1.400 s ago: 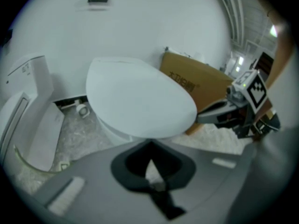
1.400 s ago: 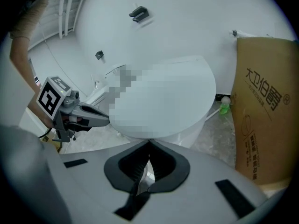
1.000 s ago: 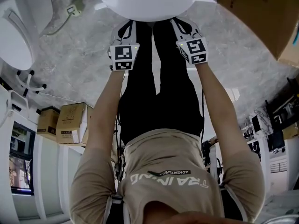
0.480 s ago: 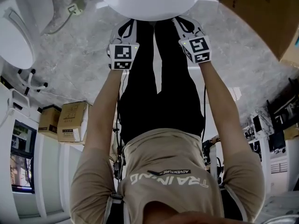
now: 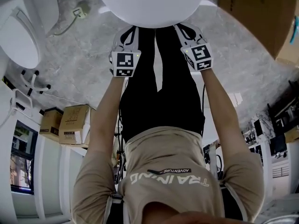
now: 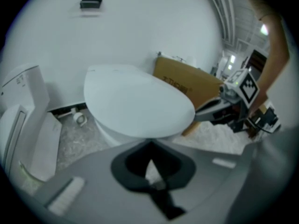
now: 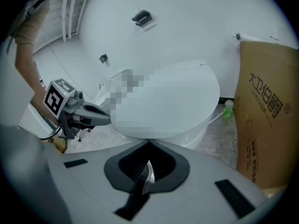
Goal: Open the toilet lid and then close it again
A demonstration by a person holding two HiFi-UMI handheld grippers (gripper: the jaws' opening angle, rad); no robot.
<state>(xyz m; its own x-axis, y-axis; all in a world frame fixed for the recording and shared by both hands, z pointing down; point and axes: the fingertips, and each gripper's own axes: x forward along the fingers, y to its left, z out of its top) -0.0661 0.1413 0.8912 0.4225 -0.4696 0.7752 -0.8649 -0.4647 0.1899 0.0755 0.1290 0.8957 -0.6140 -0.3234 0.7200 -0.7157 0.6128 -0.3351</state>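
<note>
A white toilet with its lid (image 5: 149,1) down fills the top of the head view. The lid (image 6: 135,104) lies flat on the bowl, and part of the lid (image 7: 187,101) is under a mosaic patch in the right gripper view. My left gripper (image 5: 125,34) and right gripper (image 5: 186,31) hover side by side just short of the lid's front edge, above the person's black trousers. The left gripper (image 6: 149,143) has its jaws meeting at the tip, with nothing between them. My right gripper (image 7: 149,143) is shut the same way. Each gripper sees the other: right gripper (image 6: 224,110), left gripper (image 7: 81,113).
A tall cardboard box (image 7: 268,111) stands right of the toilet, also the box (image 5: 261,13) in the head view. A second white toilet (image 5: 18,36) sits to the left. Small cartons (image 5: 72,122) lie on the marble floor. A green bottle (image 7: 227,110) stands by the wall.
Both grippers have drifted slightly relative to the lid's front edge as the head camera shifted. Both stay shut and the lid stays down.
</note>
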